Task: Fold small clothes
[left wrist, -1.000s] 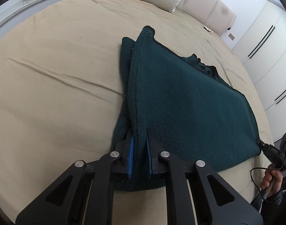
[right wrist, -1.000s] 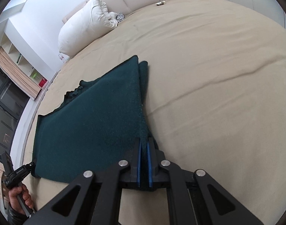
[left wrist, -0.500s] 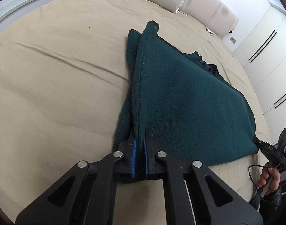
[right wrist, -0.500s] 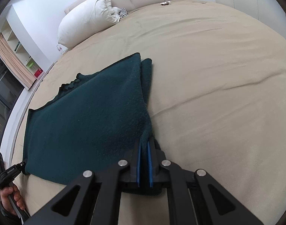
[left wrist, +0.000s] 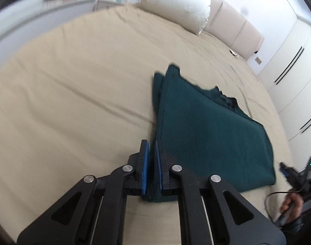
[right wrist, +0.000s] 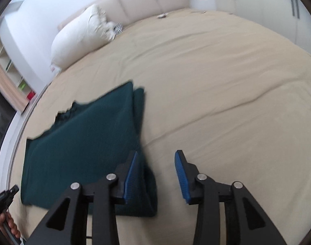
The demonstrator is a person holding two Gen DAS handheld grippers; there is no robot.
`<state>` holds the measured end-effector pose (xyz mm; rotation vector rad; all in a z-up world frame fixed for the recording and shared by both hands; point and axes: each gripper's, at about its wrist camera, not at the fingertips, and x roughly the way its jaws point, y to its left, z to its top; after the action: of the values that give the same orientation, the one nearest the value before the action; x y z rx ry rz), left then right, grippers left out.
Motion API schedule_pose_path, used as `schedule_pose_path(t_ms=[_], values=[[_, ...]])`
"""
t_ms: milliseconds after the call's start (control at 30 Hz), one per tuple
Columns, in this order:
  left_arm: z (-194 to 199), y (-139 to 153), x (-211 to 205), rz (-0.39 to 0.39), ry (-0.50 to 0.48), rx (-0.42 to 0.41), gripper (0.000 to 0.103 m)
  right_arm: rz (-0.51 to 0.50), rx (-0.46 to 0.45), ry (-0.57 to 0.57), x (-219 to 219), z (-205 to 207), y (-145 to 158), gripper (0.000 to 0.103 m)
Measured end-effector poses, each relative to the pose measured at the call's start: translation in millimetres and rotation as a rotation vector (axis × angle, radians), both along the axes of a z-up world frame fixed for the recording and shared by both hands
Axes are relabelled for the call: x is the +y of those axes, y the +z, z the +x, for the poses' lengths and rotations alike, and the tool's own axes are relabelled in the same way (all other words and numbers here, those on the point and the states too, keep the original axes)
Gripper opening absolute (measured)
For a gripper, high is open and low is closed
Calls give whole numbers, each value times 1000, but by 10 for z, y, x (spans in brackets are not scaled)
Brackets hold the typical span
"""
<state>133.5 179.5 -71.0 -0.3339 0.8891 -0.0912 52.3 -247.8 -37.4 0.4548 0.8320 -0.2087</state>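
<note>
- Cloth (left wrist: pixel 206 138) is lying folded and flat on the bed (left wrist: pixel 73 102) in the left wrist view, dark green, spreading ahead and to the right of the fingers; its left edge is running straight away from the tips toward the pillow (left wrist: pixel 175 6).
- Left gripper (left wrist: pixel 152 163) is hovering over the near left corner with its blue pads almost meeting and only a slit between them; the corner is showing below the finger bases rather than hanging from the pads, so I am judging the jaws closed on nothing, though a pinched thread cannot be ruled out.
- Right hand (left wrist: pixel 292 203) is showing at the right edge, just past the cloth's near right corner.
- Right gripper (right wrist: pixel 157 152), in its own view, is standing with jaws clearly apart, having just been opening; the near right corner is lying under and beside the left pad, with no pad pressing on it and bare sheet showing between the pads.
- From here the cloth is reaching ahead and to the left, its right edge leading away from the fingers toward the headboard.
- Each gripper is sitting at its own near corner, so neither is nearer overall; the near edge is running crosswise between them, and any further fold is probably turning on carrying that edge forward along the side edges.
</note>
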Motion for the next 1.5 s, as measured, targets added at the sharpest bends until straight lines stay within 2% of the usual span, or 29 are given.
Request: schedule_pose_path(t_ms=[67, 200, 333, 400, 467, 533, 567, 633, 700, 833, 867, 967, 1000, 1033, 1067, 1133, 1233, 1333, 1400, 1433, 1500], values=[[81, 204, -196, 79, -30, -44, 7, 23, -48, 43, 100, 62, 127, 43], [451, 325, -723, 129, -166, -71, 7, 124, -94, 238, 595, 389, 184, 42], [929, 159, -1153, 177, -240, -77, 7, 275, -102, 388, 1062, 839, -21, 42], [1164, 26, -1310, 181, -264, -82, 7, 315, -69, 411, 1221, 1055, -161, 43], [1368, -115, -1363, 223, -257, -63, 7, 390, -41, 444, 1340, 1308, -346, 42], [1612, -321, -1277, 223, -227, -26, 7, 422, -11, 443, 1400, 1481, -527, 42], [1686, -418, -1185, 210, -207, -9, 7, 430, -8, 439, 1390, 1541, -585, 39], [1749, -572, -884, 21, -214, -22, 7, 457, -14, 422, 1251, 1614, -665, 19], [1759, -637, -670, -126, -222, -30, 7, 513, -38, 390, 996, 1628, -708, 10], [1789, -679, -608, -169, -239, -39, 7, 541, -96, 254, 378, 1583, -793, 4], [1813, -680, -613, -165, -237, -37, 7, 552, -107, 184, 167, 1524, -829, 4], [1791, -637, -710, -93, -230, -35, 7, 551, -129, 1, -289, 1291, -799, 2], [1748, -589, -837, -9, -221, -26, 7, 528, -129, -43, -368, 1196, -745, 5], [1631, -529, -927, 69, -213, -25, 7, 485, -123, -72, -394, 1086, -663, 15], [1563, -470, -1064, 162, -206, -27, 7, 466, -138, -64, -355, 968, -568, 19], [1422, -400, -1368, 323, -203, -27, 7, 479, -180, 16, -98, 763, -413, 35], [1211, -356, -1621, 371, -205, -33, 7, 529, -197, 208, 521, 565, -342, 43], [1071, -394, -1763, 398, -228, -25, 7, 522, -114, 381, 1147, 539, -508, 45], [1033, -490, -1765, 411, -224, -3, 8, 496, -32, 389, 1326, 526, -722, 44], [1018, -508, -1760, 410, -225, -13, 8, 517, -33, 371, 1283, 506, -795, 36], [997, -535, -1713, 436, -205, -5, 8, 567, -48, 309, 1050, 434, -839, 26]])
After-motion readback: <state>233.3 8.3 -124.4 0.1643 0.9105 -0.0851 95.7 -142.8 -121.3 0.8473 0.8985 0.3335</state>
